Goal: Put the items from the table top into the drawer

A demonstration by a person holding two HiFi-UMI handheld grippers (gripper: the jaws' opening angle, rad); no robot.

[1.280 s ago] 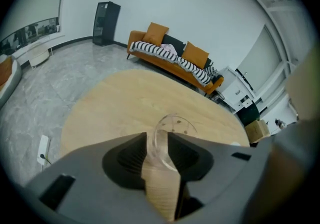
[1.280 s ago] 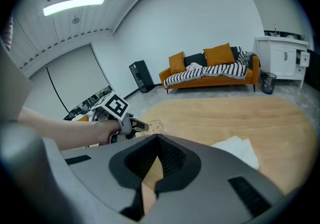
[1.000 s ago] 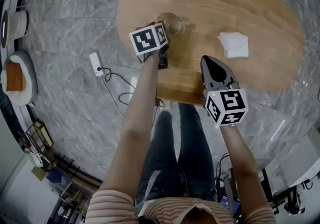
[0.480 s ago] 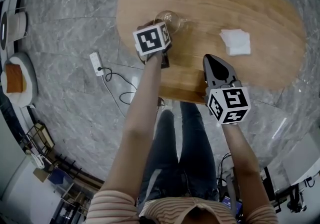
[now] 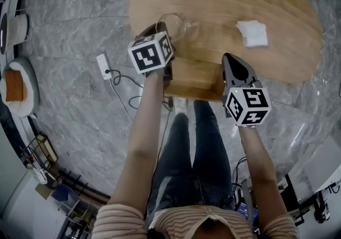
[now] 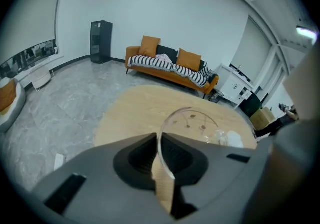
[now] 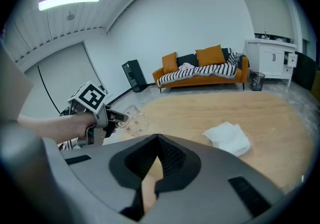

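A clear glass cup (image 5: 175, 23) is at the left side of the oval wooden table (image 5: 287, 57), tilted. My left gripper (image 5: 160, 33) is shut on its rim, and the glass wall (image 6: 192, 125) runs between the jaws in the left gripper view. A folded white napkin (image 5: 252, 33) lies on the table to the right. My right gripper (image 5: 236, 68) hovers over the table's near edge, shut, with nothing in it; its tips (image 7: 157, 139) meet. The napkin (image 7: 227, 137) lies ahead of it to the right, and the left gripper (image 7: 107, 115) with the glass (image 7: 131, 118) to the left.
A rectangular wooden section (image 5: 194, 81) sits at the table's near edge between the grippers; I cannot tell whether it is an open drawer. A power strip (image 5: 103, 67) and cable lie on the marble floor at left. An orange sofa (image 6: 170, 66) stands beyond the table.
The left gripper has drawn the glass left and nearer to the person. The right gripper has drifted slightly toward the near edge and stays shut.
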